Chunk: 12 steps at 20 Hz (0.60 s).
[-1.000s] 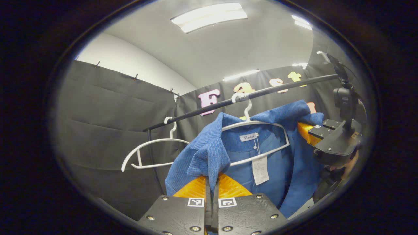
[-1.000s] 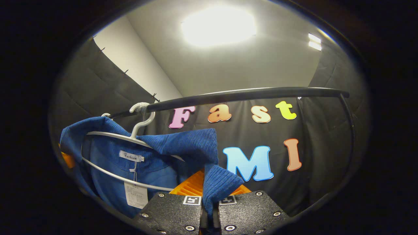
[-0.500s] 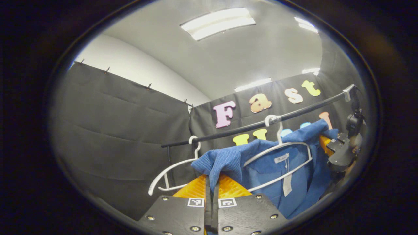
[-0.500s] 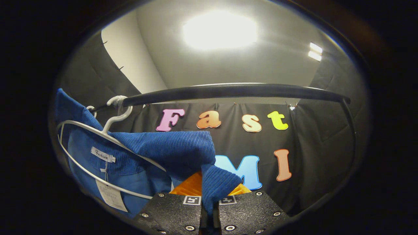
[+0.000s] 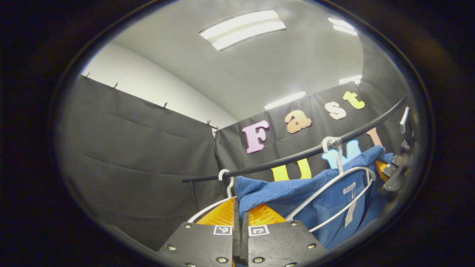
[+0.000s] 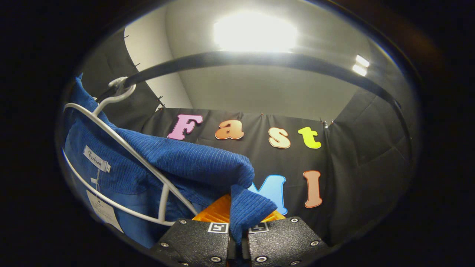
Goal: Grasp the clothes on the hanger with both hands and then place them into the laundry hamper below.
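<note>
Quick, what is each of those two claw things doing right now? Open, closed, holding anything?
Left gripper: closed, fingers pinching the blue shirt.
Right gripper: closed, fingers pinching the same blue shirt.

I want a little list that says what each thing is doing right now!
blue garment: stretched between both grippers, partly on its hanger
left gripper: shut on the blue garment
right gripper: shut on the blue garment
white hanger: hooked on the rail, inside the garment
empty hanger: hooked on the rail, in the left gripper view
black rail: overhead
</note>
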Tool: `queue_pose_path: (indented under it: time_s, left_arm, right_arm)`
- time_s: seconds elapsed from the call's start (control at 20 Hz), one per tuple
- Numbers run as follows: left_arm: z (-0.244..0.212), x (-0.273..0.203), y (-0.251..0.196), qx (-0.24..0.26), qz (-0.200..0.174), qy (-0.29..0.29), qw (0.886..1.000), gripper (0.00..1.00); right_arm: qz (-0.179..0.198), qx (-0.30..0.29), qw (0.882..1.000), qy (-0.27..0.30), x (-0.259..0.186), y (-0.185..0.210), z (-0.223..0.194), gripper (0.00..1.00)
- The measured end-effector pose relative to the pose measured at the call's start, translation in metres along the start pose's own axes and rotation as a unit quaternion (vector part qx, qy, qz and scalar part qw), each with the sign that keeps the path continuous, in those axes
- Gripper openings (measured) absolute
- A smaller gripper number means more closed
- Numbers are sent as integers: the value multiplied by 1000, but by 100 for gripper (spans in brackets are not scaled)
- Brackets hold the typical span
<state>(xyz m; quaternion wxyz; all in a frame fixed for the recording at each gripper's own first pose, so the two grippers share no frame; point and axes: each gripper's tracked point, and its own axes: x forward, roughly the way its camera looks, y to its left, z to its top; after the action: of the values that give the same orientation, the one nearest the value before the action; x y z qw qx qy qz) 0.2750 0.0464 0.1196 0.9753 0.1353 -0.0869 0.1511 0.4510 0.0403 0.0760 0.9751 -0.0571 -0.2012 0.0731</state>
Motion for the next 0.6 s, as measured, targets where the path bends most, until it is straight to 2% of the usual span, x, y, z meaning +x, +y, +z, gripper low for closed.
queue_pose_path:
  time_s: [0.25,0.5,0.6]
  left_arm:
    - [-28,10,2,21,-32,23,999,1]
    - [-66,23,-5,-29,-61,55,996,1]
    - [-82,21,-9,-29,-63,68,995,1]
  right_arm:
    - [14,-14,1000,23,-6,4,-20,4]
    - [25,-11,998,63,6,11,-54,4]
    - [33,-12,996,85,1,15,-72,4]
